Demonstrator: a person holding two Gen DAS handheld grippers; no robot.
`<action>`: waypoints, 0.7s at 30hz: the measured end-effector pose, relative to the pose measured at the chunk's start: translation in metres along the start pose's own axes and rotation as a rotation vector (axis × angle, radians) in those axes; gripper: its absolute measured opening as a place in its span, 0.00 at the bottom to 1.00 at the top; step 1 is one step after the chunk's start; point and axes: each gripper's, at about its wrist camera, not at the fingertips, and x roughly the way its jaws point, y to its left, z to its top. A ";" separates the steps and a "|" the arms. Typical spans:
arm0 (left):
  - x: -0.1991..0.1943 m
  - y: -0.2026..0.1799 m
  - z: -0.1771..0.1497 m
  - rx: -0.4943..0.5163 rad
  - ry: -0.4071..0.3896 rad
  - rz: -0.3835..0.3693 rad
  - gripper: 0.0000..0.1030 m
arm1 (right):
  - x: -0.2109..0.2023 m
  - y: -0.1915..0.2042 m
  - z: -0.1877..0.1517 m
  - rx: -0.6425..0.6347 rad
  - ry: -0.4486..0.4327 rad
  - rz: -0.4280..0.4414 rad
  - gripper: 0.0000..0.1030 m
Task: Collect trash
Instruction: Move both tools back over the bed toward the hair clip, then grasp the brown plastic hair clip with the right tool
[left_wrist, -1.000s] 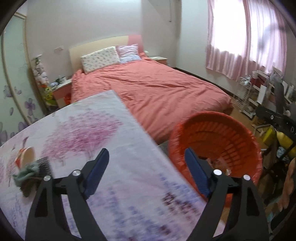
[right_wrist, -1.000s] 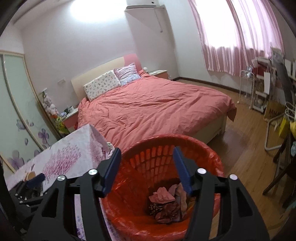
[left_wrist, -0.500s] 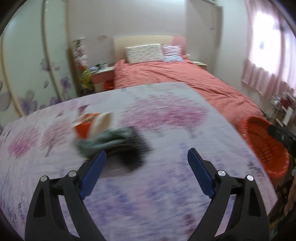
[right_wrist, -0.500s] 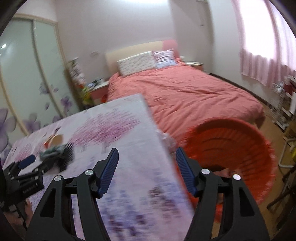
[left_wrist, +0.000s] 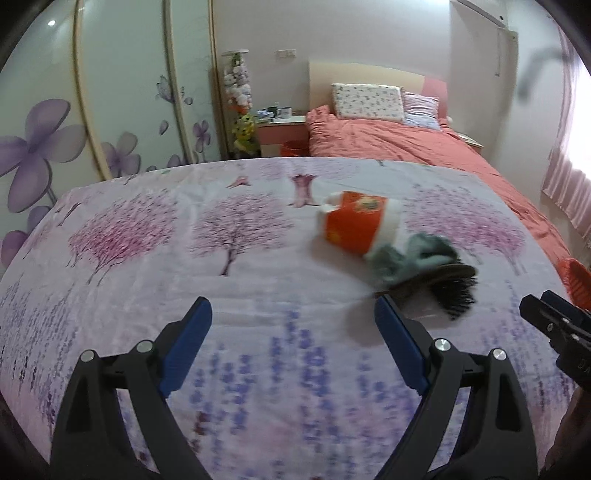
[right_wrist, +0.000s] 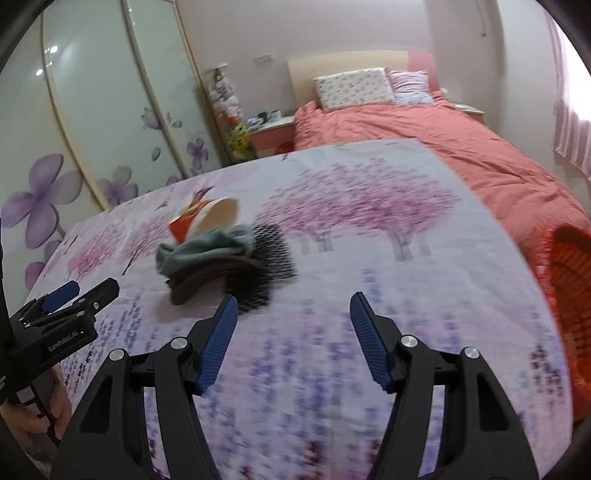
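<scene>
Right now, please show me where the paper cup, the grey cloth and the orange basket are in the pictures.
paper cup (left_wrist: 352, 225): left wrist view, on its red printed side.
grey cloth (right_wrist: 207, 249): right wrist view, middle of the crumpled fabric.
orange basket (right_wrist: 570, 266): right wrist view, on its inner wall.

Soft daylight from window (left_wrist: 576, 184) at right w/ glare; motion blur on tablecloth (right_wrist: 332, 258); heavy fisheye warp, dark vignette at corners.
</scene>
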 end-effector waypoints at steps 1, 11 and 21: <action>0.003 0.003 0.000 -0.006 0.005 -0.001 0.85 | 0.003 0.006 -0.002 -0.005 0.001 0.003 0.61; 0.052 -0.016 0.014 0.049 0.069 -0.036 0.84 | 0.013 0.000 -0.008 0.012 0.019 -0.048 0.61; 0.058 -0.061 -0.001 0.084 0.175 -0.271 0.70 | 0.008 -0.013 -0.006 0.032 -0.004 -0.063 0.61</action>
